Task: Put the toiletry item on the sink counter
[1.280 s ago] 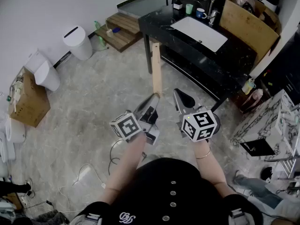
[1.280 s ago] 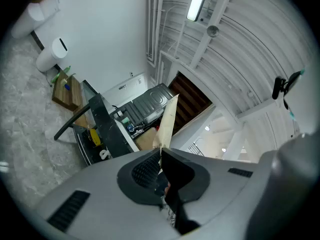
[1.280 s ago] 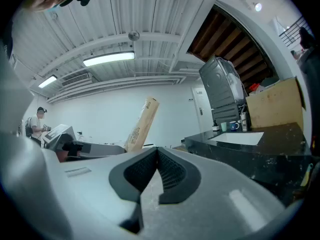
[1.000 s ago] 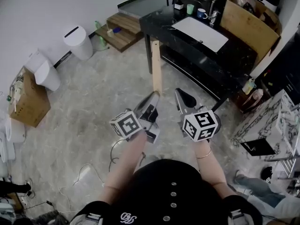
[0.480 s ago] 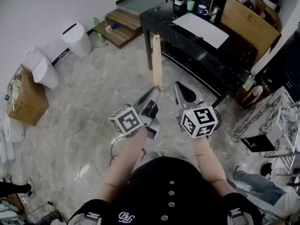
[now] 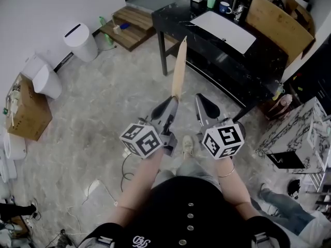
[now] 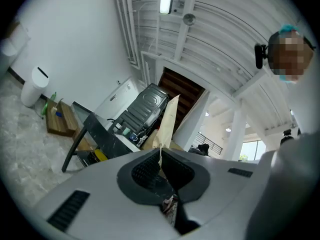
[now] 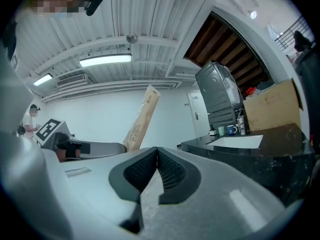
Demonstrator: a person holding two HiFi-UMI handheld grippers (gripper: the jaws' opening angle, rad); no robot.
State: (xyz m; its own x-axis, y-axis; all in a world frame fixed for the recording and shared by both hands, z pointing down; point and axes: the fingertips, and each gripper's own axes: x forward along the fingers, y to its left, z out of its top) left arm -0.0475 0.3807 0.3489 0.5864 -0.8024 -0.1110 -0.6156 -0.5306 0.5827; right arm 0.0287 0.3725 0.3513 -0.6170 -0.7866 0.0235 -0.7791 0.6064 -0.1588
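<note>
Grey marbled floor [image 6: 103, 102] fills the frame's middle, with a black sink counter [image 6: 258, 56] at upper right. Low centre, the left gripper [image 6: 173, 101] pinches the bottom end of a long, flat, tan paper-wrapped toiletry item [image 6: 179, 66] pointing toward the counter. Just right of it, the right gripper [image 6: 202, 101] has its jaws pressed together, empty.

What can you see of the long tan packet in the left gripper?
The long tan packet is a slim, flat strip that looks like kraft paper, with faint dark print on one face. The left gripper is shut on its near end; the rest sticks out freely, pointing toward the black sink counter, touching nothing else.
</note>
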